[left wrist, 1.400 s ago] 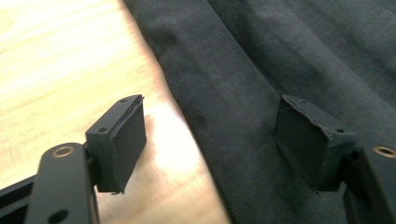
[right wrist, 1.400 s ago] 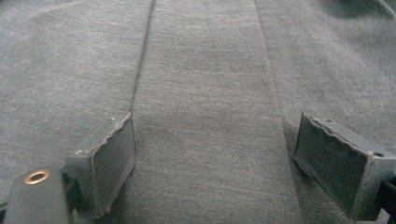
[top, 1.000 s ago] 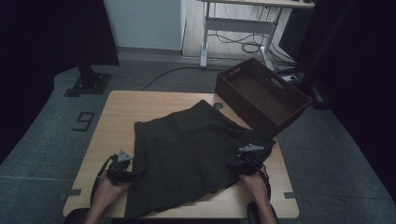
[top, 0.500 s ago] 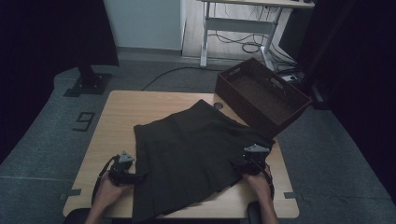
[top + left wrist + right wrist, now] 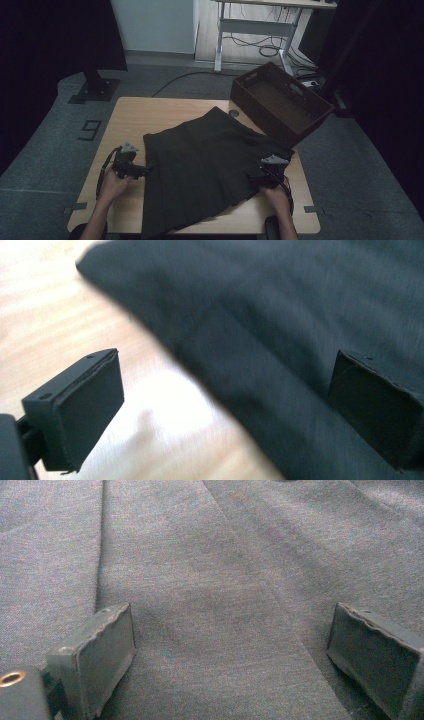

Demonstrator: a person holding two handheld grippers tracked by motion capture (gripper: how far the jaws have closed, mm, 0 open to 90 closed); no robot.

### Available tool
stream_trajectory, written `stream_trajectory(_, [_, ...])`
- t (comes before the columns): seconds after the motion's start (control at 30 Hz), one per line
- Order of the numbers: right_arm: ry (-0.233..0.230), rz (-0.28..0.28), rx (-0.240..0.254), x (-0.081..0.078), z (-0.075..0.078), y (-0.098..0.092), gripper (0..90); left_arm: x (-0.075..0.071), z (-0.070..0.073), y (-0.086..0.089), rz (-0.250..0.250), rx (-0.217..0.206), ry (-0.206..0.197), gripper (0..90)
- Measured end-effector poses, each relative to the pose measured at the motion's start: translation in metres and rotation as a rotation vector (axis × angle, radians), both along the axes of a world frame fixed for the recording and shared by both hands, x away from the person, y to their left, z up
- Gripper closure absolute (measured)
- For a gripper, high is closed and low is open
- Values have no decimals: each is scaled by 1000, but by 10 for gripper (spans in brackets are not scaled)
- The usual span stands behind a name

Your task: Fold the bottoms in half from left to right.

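Dark skirt [image 5: 210, 167] spread flat across the middle of the wooden table [image 5: 135, 112], near hem hanging a little over the near edge, far corner close to the brown basket [image 5: 280, 100] at the far right. Soft, light, limp cloth by the look of it: likely to sag and fold wherever lifted, not fragile, not slippery on the wood, best pinched at an edge or corner rather than in the flat middle. Left gripper [image 5: 142, 171] just beside the skirt's left edge, jaws wide apart after just opening, nothing pressed between them; in the left gripper view [image 5: 225, 405] one pad over bare wood, the other over cloth, the edge running between. Right gripper [image 5: 257, 179] at the right near part of the skirt, jaws also released and lately spreading, pads [image 5: 95, 655] standing apart over flat cloth with a pleat line between, no pinch. Bare wood open to the left and far left for sliding or folding; little room on the right, with table edge and basket close; near edge a risk for cloth slipping off.
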State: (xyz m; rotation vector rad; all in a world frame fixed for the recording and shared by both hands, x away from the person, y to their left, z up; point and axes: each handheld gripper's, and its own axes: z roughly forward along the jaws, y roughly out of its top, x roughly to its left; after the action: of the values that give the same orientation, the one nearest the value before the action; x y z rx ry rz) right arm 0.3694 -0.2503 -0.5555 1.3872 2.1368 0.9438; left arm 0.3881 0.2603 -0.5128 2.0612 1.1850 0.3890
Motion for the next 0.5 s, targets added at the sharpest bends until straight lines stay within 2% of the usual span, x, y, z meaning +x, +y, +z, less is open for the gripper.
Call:
stream_trajectory(0.17, [0,0,0,0,0,0,46,17,5,1,22,7,4,0])
stream_trajectory(0.3, [0,0,0,0,0,0,46,30,8,1,29,-6,-4,0])
stream_trajectory(0.5, [0,0,1,0,0,0,46,49,2,3,60,0,-7,0])
